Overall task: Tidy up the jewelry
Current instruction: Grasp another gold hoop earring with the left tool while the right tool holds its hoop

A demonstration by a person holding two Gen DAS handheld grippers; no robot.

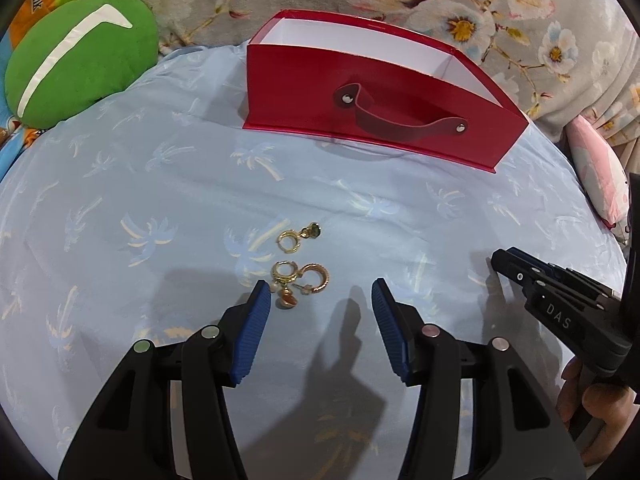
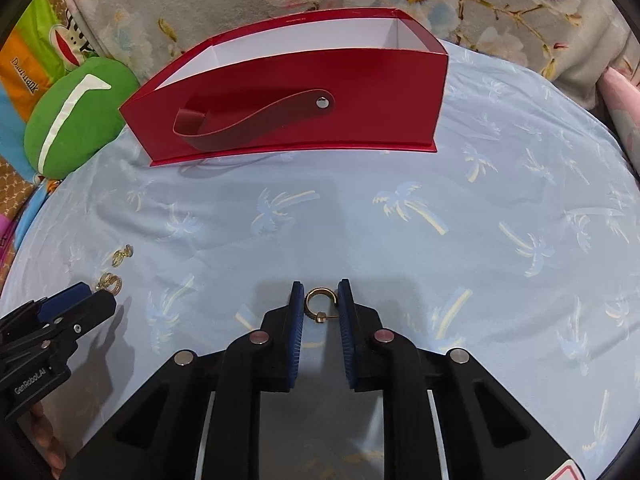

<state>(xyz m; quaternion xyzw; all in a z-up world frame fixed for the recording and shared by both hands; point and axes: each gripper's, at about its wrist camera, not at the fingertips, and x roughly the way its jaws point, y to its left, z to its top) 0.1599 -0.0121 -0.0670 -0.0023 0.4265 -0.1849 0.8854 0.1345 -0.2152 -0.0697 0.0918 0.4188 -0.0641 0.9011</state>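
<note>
Your right tool [image 2: 320, 300] has its ribbed blue pads [image 2: 297, 320] drawn in close on either side of a plain gold hoop earring [image 2: 316, 303]. The hoop's post seems to touch the right-hand pad, though whether the pads truly pinch it is hard to judge. It sits against the smooth pale-blue sheet [image 2: 400, 248] printed with palm trees.

Your left tool [image 1: 320, 300] is spread wide and carries nothing. Just beside the tip of its left pad [image 1: 256, 312] lies a small tangle: a gold huggie hoop with a pearl and shell drop [image 1: 283, 280], touching a ridged rose-gold half hoop [image 1: 316, 280]. A little beyond them, apart, rests a gold hoop with a dark green stone [image 1: 300, 236].

Past the jewelry, the sheet runs flat and softly creased up to a red box [image 1: 360, 108]. It is glossy card with white inner walls, an open top, straight thin edges, and a translucent red strap handle [image 1: 400, 118] riveted to its near face. The strap bows outward over the base lip.

At the far left, a plush green cushion [image 1: 76, 60] with a white stripe presses against the sheet's edge. Behind the box rises a grey floral quilt [image 1: 480, 12].
</note>
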